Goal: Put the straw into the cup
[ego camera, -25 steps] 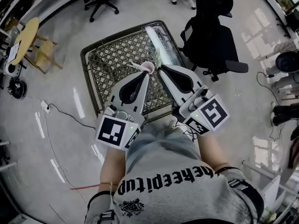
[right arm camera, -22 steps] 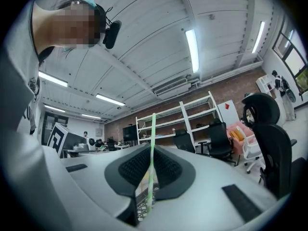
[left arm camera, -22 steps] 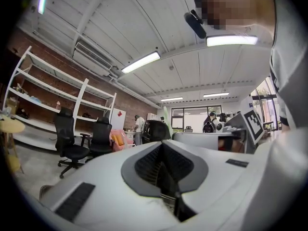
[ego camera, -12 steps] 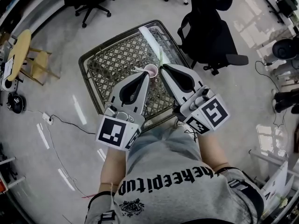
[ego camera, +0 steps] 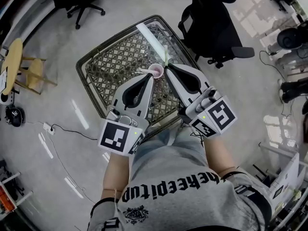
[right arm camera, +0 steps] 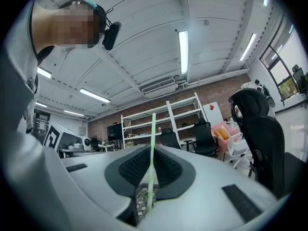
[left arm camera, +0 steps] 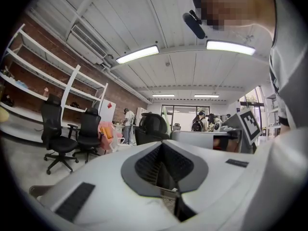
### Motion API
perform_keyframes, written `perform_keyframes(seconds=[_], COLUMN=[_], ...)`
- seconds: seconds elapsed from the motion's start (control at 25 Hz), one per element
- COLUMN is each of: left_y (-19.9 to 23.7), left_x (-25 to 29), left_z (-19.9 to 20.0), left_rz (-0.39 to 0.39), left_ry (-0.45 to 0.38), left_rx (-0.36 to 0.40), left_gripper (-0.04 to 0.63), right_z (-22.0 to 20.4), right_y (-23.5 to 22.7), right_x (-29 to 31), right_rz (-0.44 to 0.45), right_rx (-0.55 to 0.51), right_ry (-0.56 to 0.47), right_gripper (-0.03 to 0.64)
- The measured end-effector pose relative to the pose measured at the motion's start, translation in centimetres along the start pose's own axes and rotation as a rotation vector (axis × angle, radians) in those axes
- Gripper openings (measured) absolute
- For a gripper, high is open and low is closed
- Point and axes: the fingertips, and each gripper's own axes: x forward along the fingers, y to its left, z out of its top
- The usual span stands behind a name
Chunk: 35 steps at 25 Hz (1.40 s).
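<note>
Right now your right gripper [right arm camera: 150, 150] is pinching the thin green straw [right arm camera: 153, 129] between closed jaws, and most of the straw's length stands up past the tips. Your left gripper [ego camera: 151, 77] has its jaws pressed together with nothing visible between them. Its tip sits just beside the small pink cup [ego camera: 155, 70]; whether it touches the cup cannot be told.

The cup stands upright on the lattice-topped table [ego camera: 113, 64], nearer the table's right edge than its left, with your right gripper's tip close on its other side.

To do this step well, bring the straw's lower end squarely over the cup's mouth before you descend, since the opening looks narrow. Come down straight, not slanted. The cup is probably light, so brace it with your left gripper if it tips. Spread the right jaws only once the straw's end is well inside.
</note>
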Motion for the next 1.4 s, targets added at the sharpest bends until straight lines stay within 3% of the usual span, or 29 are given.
perform_keyframes(seconds=[0.68, 1.4], left_y=[0.2, 1.6], left_x=[0.5, 1.8], left_z=[-1.5, -4.8], left_rz=[-0.045, 0.006], left_ry=[0.02, 0.077], left_rx=[-0.036, -0.111], left_gripper=[0.041, 0.041], right_z=[-0.5, -4.0], right_y=[-1.1, -5.6], right_x=[-0.2, 2.9], right_rz=[-0.068, -0.055], right_rx=[-0.009, 0.008], right_ry=[-0.001, 0.021], right_gripper=[0.044, 0.044])
